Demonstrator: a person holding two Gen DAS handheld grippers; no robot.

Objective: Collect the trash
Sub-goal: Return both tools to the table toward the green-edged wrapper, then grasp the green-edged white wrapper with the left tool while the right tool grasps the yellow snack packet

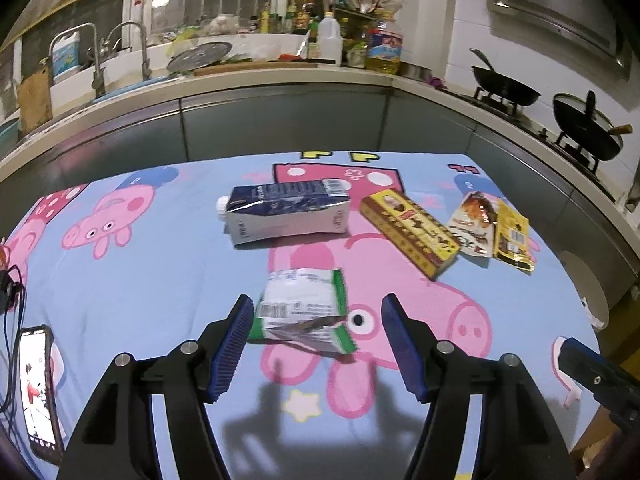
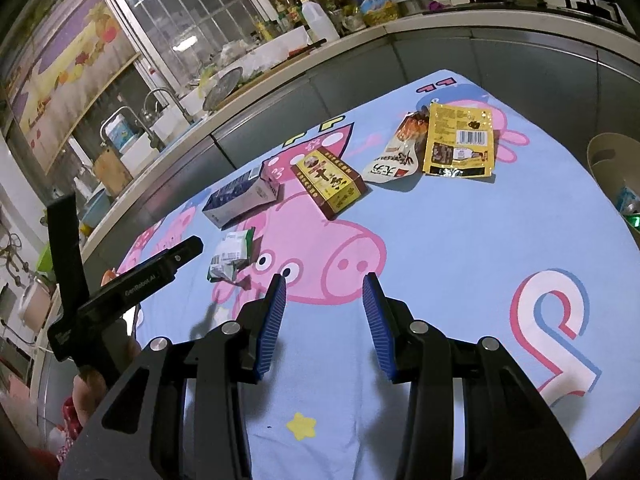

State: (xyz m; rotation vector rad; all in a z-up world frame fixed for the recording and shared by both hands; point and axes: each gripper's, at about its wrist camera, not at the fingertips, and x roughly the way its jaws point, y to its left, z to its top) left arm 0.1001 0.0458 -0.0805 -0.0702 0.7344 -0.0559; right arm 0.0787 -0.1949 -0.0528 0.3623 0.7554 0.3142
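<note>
Trash lies on a blue cartoon-pig cloth point(image 1: 140, 280). A crumpled white-and-green wrapper point(image 1: 302, 308) lies between the open jaws of my left gripper point(image 1: 320, 308), untouched on the cloth; it also shows in the right wrist view point(image 2: 232, 254). Beyond it lie a dark-blue and white milk carton point(image 1: 286, 212) on its side, a yellow-and-brown box point(image 1: 410, 230), a white snack pouch point(image 1: 474, 224) and a yellow packet point(image 1: 514, 236). My right gripper point(image 2: 325, 292) is open and empty above the cloth. The box point(image 2: 328, 184) and the yellow packet point(image 2: 458, 140) lie ahead of it.
A phone point(image 1: 38, 388) with a lit screen and cables lie at the cloth's left edge. A beige bin point(image 2: 616, 176) holding items stands off the right edge. A kitchen counter point(image 1: 280, 80) with sink, bottles and woks point(image 1: 504, 90) runs behind.
</note>
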